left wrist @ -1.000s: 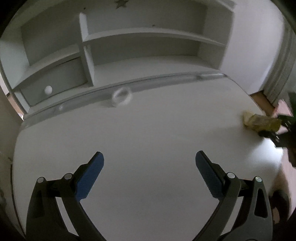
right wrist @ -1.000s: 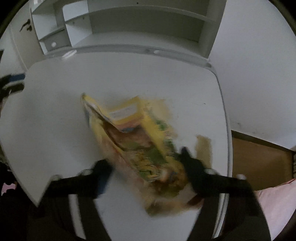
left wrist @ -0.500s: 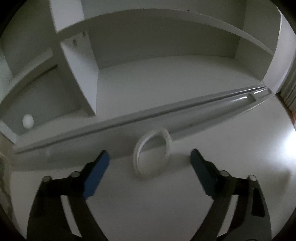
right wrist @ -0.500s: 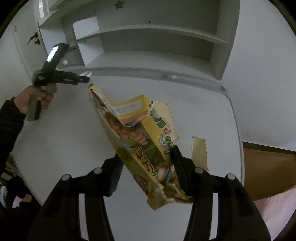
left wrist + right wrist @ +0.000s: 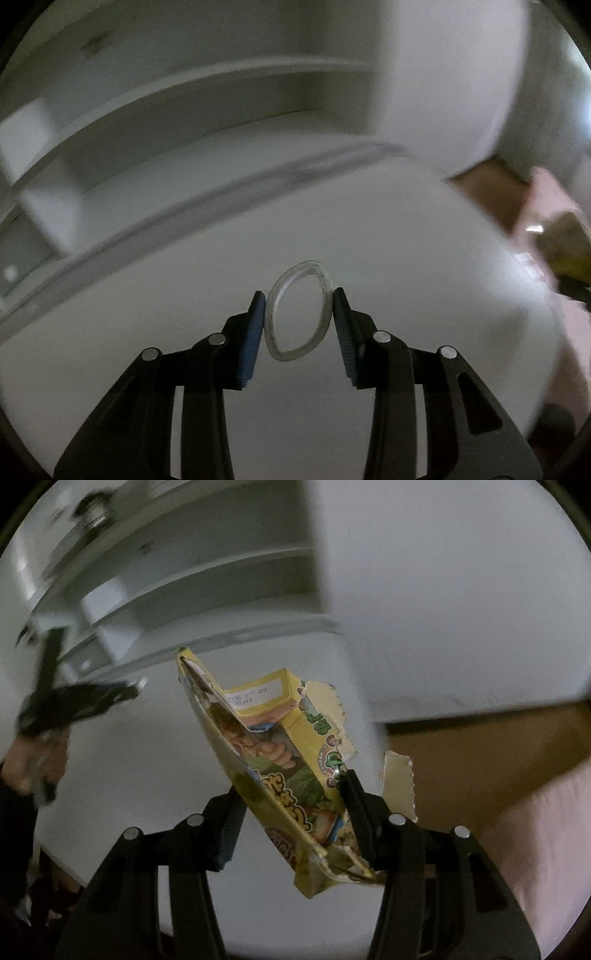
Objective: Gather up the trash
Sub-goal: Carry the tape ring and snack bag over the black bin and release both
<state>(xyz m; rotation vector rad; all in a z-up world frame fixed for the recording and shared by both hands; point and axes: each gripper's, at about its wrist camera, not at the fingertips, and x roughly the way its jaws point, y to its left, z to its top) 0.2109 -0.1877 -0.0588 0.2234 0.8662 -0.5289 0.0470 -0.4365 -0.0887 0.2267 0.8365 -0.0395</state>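
Both wrist views, seemingly toward shelves (image 5: 229, 122)

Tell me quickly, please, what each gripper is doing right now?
Left gripper: shut on the clear plastic ring, squeezed into an oval.
Right gripper: shut on the torn yellow snack box.

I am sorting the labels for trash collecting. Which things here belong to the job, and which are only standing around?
Job: clear plastic ring in left gripper; torn yellow snack box in right gripper.

Not job: white table; white shelf unit.
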